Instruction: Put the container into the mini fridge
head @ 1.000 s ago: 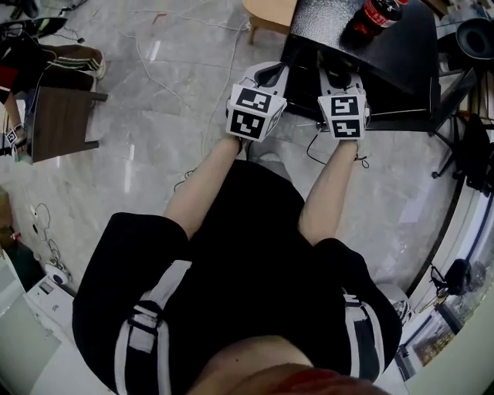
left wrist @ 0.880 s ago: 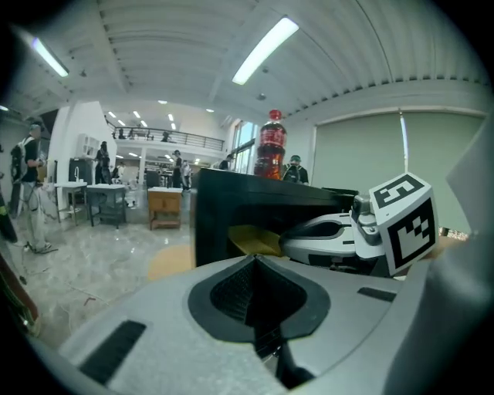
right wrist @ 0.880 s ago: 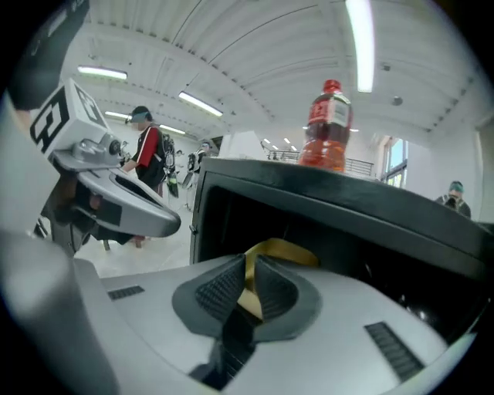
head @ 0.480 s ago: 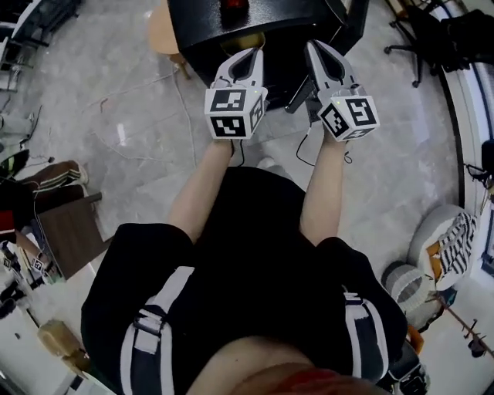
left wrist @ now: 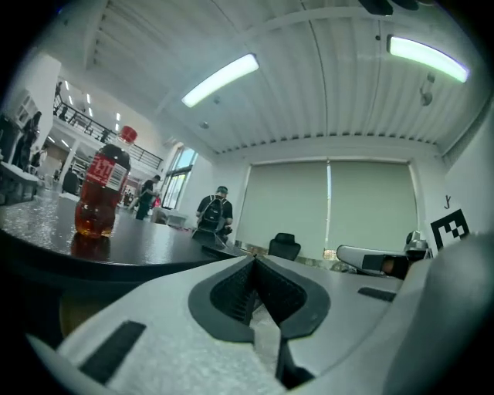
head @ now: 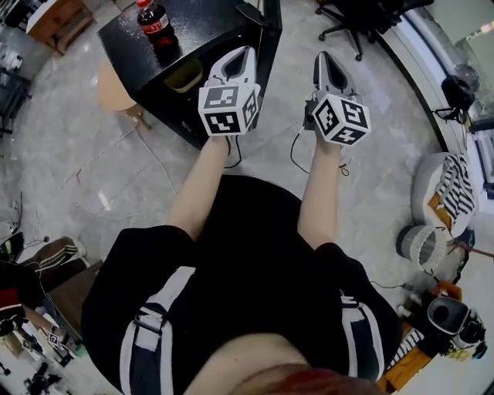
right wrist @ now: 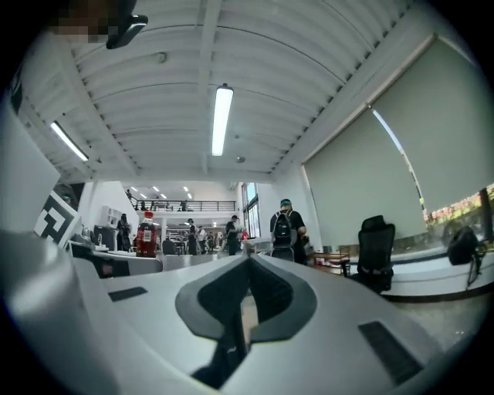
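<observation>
The black mini fridge point(head: 208, 27) stands at the top of the head view, with a cola bottle point(head: 157, 21) on its top. Something yellowish point(head: 184, 75) shows under its front edge; I cannot tell what it is. My left gripper point(head: 245, 51) is shut and empty, its tips level with the fridge's near corner. My right gripper point(head: 323, 57) is also shut and empty, over the floor to the right of the fridge. In the left gripper view the shut gripper point(left wrist: 255, 261) points past the bottle point(left wrist: 100, 193) on the dark top point(left wrist: 116, 243). The right gripper point(right wrist: 248, 261) shows the bottle point(right wrist: 146, 231) far left.
A round wooden stool point(head: 116, 86) stands left of the fridge. An office chair point(head: 363, 15) is at the top right, and baskets point(head: 444, 193) sit at the right. A cable point(head: 297, 150) lies on the marble floor. People stand far off in both gripper views.
The head view has swung round: the fridge and bottle have shifted from the top right to the top left. Both grippers stay shut, side by side in front of the person.
</observation>
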The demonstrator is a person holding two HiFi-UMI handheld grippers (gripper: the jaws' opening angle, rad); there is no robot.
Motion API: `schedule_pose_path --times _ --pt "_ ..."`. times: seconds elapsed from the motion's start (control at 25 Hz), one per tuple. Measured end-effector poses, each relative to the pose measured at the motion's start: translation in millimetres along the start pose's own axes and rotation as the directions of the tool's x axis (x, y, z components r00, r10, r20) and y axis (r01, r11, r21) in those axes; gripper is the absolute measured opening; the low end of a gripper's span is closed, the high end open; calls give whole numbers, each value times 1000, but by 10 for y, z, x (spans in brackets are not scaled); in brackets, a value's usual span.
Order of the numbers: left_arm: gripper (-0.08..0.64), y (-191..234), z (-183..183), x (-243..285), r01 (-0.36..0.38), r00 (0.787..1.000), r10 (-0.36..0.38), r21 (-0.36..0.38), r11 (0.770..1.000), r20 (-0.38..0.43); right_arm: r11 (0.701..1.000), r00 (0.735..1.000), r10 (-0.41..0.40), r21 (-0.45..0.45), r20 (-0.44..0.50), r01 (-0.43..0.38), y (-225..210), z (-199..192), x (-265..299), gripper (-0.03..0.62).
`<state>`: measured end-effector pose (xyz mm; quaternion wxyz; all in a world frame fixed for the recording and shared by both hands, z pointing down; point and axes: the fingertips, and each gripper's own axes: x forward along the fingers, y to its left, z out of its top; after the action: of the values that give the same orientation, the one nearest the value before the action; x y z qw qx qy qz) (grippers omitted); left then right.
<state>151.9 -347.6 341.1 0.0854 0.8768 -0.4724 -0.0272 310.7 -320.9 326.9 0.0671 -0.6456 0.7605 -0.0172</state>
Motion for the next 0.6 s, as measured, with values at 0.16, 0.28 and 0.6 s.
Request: schedule_pose_path --times 0.16,0.28,0.6 --pt "8 -182 -1 186 51 999 -51 15 999 -4 998 997 -68 -12 20 68 -219 103 -88 12" --pt "8 -279 -5 272 69 998 -69 19 997 -9 996 996 -91 -22 12 91 -322 131 -147 12" --pt "8 -426 46 445 98 995 -98 30 995 3 994 995 -95 -46 10 95 -480 170 -125 12"
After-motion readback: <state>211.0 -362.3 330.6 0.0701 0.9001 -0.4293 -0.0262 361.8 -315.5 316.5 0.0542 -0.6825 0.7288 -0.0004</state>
